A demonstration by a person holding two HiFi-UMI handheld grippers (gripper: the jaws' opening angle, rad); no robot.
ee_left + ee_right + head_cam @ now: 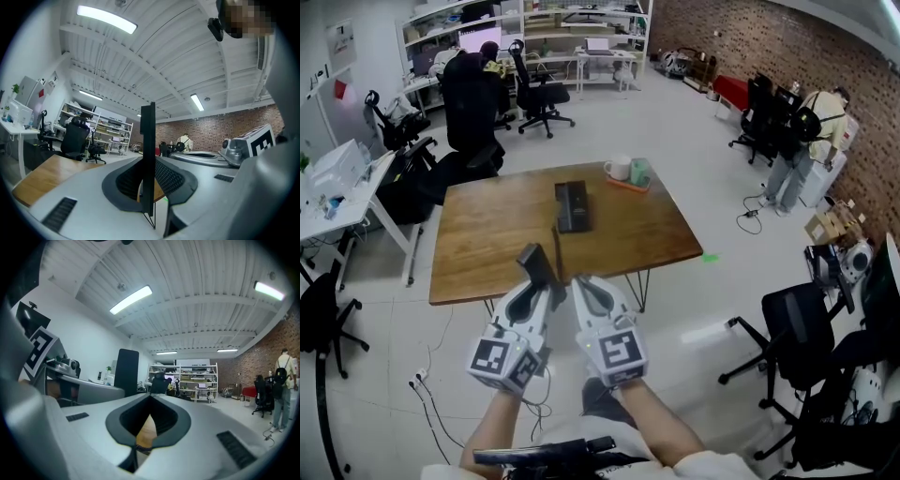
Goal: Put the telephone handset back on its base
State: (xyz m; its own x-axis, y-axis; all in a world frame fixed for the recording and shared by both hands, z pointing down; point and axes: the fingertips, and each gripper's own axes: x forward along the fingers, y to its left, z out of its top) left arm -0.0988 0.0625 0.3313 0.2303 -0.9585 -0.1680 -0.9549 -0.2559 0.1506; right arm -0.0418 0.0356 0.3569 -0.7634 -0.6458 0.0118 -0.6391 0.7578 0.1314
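Observation:
The black telephone base (572,206) lies in the middle of the wooden table (487,234). My left gripper (546,281) hangs in front of the table's near edge, shut on the black handset (536,262), which sticks up out of the jaws. In the left gripper view the handset (147,154) shows edge-on as a thin upright slab clamped between the left gripper's (149,187) pads. A thin cord (556,246) runs from the handset toward the base. My right gripper (584,281) sits close beside the left one, shut and holding nothing; its jaws (147,425) meet, and the handset (126,371) stands to their left.
A white mug (618,169) and a green cup (639,172) stand on an orange mat at the table's far right corner. Office chairs (473,112) and desks stand beyond the table, another chair (797,323) at the right. A person (811,141) stands by the brick wall.

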